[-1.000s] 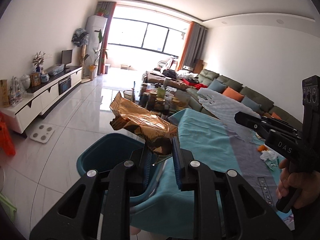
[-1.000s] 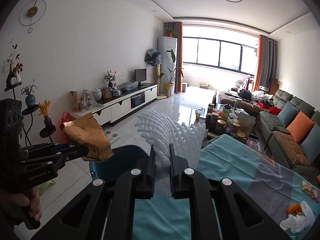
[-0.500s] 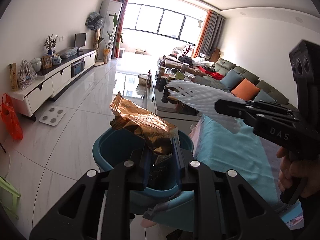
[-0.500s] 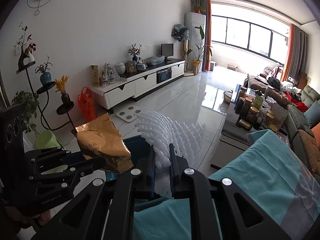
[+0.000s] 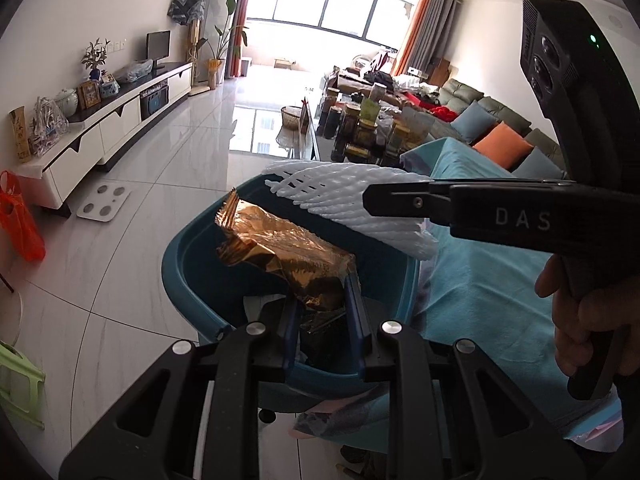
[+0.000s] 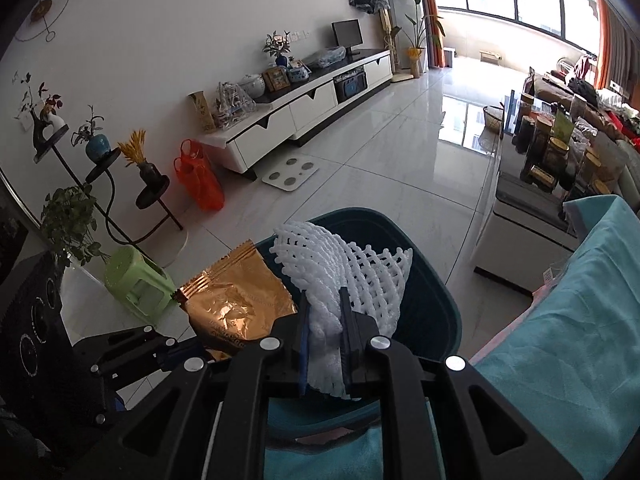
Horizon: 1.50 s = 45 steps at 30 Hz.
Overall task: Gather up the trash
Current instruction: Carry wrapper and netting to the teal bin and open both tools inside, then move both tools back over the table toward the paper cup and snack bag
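Step in hand: delivery to the bin; both pieces of trash are carried and sit over the mouth of the bin, neither yet dropped, by my reading.
Left tongs (image 5: 322,312): closed on the gold foil wrapper (image 5: 286,258), gripping its lower end; the rest of the wrapper sticks up and forward, crumpled, over the bin opening.
Right tongs (image 6: 325,336): closed on the white foam net sleeve (image 6: 348,276), pinched at its near end; the netting fans out forward above the bin. In the left wrist view the sleeve (image 5: 344,196) hangs higher than the wrapper and just beside it; whether the two touch cannot be told.
Teal bin (image 5: 188,264): open-topped, standing on the tiled floor (image 5: 160,200), right against the edge of the counter, which is draped in a teal cloth (image 5: 480,276). Some dark and pale contents show at the bottom, too hidden to name.
Right hand (image 5: 592,320): wrapped around the handle of the right tongs.
Progress, judged: these two items are at the final stage of their trip.
Next move calls for: opening each pair of tongs while the item is well inside the rim line, so the light sleeve does not drift onto the floor or cloth.
Risk, judged: the foil may cling to a pad; a small shake may be needed.
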Available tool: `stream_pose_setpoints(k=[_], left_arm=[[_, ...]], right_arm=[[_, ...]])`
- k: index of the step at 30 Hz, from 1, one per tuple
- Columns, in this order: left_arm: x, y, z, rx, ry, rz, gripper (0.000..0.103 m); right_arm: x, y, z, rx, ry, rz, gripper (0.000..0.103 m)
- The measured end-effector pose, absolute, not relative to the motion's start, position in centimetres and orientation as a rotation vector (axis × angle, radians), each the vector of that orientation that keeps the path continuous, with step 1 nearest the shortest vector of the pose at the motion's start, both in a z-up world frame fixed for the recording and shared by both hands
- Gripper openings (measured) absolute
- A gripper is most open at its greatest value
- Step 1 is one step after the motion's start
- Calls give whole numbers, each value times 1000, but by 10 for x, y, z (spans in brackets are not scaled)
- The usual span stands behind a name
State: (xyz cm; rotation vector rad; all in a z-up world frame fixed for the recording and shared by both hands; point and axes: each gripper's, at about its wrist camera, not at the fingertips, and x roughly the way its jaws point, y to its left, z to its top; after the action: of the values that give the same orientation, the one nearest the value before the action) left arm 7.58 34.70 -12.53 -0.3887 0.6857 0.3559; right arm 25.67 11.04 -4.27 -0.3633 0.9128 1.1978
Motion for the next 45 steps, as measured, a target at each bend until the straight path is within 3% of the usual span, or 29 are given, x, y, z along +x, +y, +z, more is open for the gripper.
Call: stream_pose_setpoints(k=[7,10,13,16,22,30,40,45], left_arm=[[90,357,-145,-393,731,361,25],[94,352,-146,-380,736,368,32],[94,347,-143,-372,727,384,40],[85,346,-136,-374,710,399,46],[66,347,-125,-397,669,424,55],[43,333,-75,-372,501,432,95],[44,294,-29,-312,405,452,97],[43,269,-16,-281,373,468,97]], right_arm=[[264,119,-58,-355,972,1181,19],[265,122,-60,-352,979,1176,24],[265,123,-59,-336,983,1181,42],[271,121,-59,-319,983,1184,50],[274,107,-47,-261,952,1189,54],[273,46,-15,-135,817,1160,77],[274,-23,2,-43,724,1081,94],[269,-60,9,-20,661,1031,96]])
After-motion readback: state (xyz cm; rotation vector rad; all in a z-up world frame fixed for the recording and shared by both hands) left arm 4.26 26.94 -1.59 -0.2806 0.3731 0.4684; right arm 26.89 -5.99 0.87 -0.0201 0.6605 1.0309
